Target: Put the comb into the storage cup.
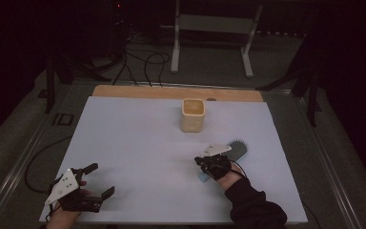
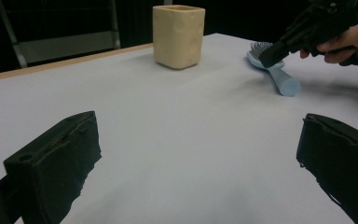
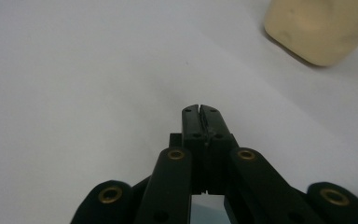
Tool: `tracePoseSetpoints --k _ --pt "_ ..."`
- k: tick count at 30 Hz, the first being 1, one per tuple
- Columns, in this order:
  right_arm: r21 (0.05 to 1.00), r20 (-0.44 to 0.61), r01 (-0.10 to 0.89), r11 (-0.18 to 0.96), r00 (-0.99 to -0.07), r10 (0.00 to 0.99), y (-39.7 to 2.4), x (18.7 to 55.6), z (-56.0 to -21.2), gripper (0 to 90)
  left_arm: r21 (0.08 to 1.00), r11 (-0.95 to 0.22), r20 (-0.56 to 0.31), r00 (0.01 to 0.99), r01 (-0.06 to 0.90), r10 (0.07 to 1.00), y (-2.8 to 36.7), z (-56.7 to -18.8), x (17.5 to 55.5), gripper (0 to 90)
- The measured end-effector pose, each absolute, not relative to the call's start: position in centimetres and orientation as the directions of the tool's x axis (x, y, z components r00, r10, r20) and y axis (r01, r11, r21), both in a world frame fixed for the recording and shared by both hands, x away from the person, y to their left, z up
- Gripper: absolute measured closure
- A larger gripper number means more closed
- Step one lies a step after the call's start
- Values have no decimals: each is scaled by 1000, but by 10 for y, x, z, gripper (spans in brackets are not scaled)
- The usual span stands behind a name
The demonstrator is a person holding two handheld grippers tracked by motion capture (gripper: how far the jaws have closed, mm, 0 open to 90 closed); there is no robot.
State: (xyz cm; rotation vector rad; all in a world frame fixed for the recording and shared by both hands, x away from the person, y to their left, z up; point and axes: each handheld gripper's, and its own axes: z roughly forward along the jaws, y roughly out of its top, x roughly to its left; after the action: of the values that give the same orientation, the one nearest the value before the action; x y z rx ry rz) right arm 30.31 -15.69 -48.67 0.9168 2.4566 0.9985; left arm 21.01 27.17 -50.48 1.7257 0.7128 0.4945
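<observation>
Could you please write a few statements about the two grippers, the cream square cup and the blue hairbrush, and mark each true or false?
1. The left gripper has its jaws spread wide apart. True.
2. The right gripper has its jaws open around the brush handle. False: its jaws are pressed together with nothing between them.
3. The cream square cup stands upright near the far edge of the white table sheet. True.
4. The light blue hairbrush stands inside the cup. False: it lies flat on the sheet, beside the right gripper.
5. The left gripper holds the cup. False: it is far from the cup and holds nothing.
</observation>
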Motion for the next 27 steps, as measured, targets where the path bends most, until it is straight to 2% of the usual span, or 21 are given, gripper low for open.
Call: tracePoseSetpoints --k 15,27 --pt "629 -28 482 610 -770 637 -158 297 -502 900 964 -164 -40 726 208 686 272 -505 210 0" --pt "613 -28 498 613 -762 647 -170 282 -501 900 965 -161 -43 726 209 686 272 -505 210 0"
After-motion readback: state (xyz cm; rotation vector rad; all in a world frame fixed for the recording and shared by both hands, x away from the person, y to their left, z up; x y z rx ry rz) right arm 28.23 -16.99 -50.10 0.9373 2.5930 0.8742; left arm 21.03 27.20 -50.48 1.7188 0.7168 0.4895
